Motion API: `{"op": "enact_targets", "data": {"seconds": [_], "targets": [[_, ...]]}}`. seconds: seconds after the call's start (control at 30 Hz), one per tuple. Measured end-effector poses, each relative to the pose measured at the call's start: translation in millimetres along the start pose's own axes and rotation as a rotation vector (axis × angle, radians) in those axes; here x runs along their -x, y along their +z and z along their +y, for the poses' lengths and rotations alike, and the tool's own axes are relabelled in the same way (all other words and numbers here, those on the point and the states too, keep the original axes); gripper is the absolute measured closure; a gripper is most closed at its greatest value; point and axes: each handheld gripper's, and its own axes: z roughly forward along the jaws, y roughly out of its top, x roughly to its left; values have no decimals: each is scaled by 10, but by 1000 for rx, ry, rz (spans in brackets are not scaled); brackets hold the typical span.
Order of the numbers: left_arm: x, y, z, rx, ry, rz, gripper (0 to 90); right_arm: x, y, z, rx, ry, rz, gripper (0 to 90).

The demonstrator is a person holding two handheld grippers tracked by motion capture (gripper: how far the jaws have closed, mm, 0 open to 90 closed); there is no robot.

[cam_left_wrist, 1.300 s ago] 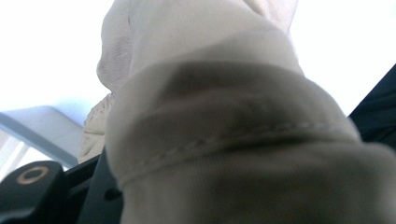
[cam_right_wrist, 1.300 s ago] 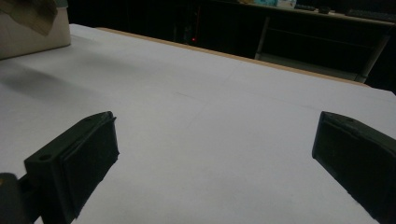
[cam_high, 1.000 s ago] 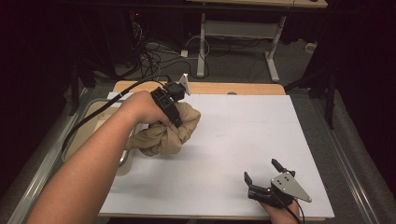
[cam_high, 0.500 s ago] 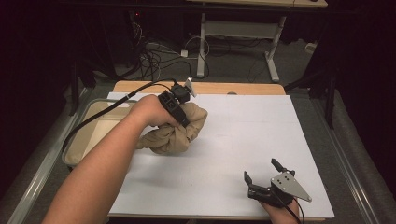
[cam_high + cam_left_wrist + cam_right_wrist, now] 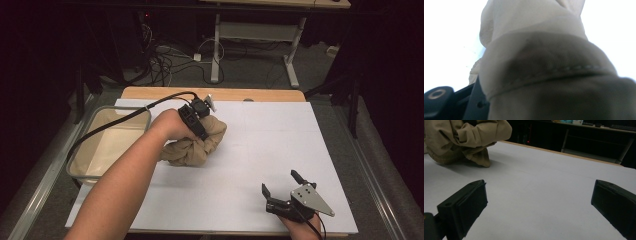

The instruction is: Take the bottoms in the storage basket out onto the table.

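Beige cloth (image 5: 196,143), bunched into a soft heap, lies on the white tabletop (image 5: 280,145), and all other places are told from this heap. It sits left of the tabletop's middle, just to the right of a clear rectangular container (image 5: 107,142) that stands at the left edge. The left tongs (image 5: 197,120) are on top of the heap, at its far side, and the person's left hand (image 5: 172,125) holds them from the near left, the forearm coming from the bottom of the high view. A black cable (image 5: 120,120) goes from these tongs to the left, over the container. In the left gripper view the cloth (image 5: 536,62) is pressed right up to the camera, with a stitched hem across it, and one black jaw shows under it at the lower left; the tongs are closed on the cloth. The right tongs (image 5: 282,187) are well apart from the heap, to its near right, close to the near edge of the tabletop, with the grey three-cornered plate (image 5: 311,199) on top. Their jaws stand wide apart with nothing between them, and in the right gripper view the white tabletop (image 5: 541,195) shows between the jaws, with the cloth (image 5: 466,140) far off at the upper left.
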Motion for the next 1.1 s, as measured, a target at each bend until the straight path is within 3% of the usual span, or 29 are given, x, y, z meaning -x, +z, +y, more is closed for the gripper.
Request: {"op": "enact_targets", "data": {"seconds": [0.23, 0.53, 0.67, 0.9, 1.1], "targets": [[-10, 213, 59, 40, 39, 12, 474, 5, -4, 1, 1, 3, 2, 14], [-63, 474, 105, 6, 41, 30, 349, 9, -10, -2, 0, 6, 5, 14], [-142, 569, 86, 37, -11, 0, 307, 2, 6, 1, 2, 7, 8, 14], [-229, 668, 25, 46, -55, -31, 248, -22, 44, 0, -4, 1, 21, 14], [-232, 756, 10, 63, -65, -32, 167, -47, 93, 3, -8, -8, 36, 14]]}}
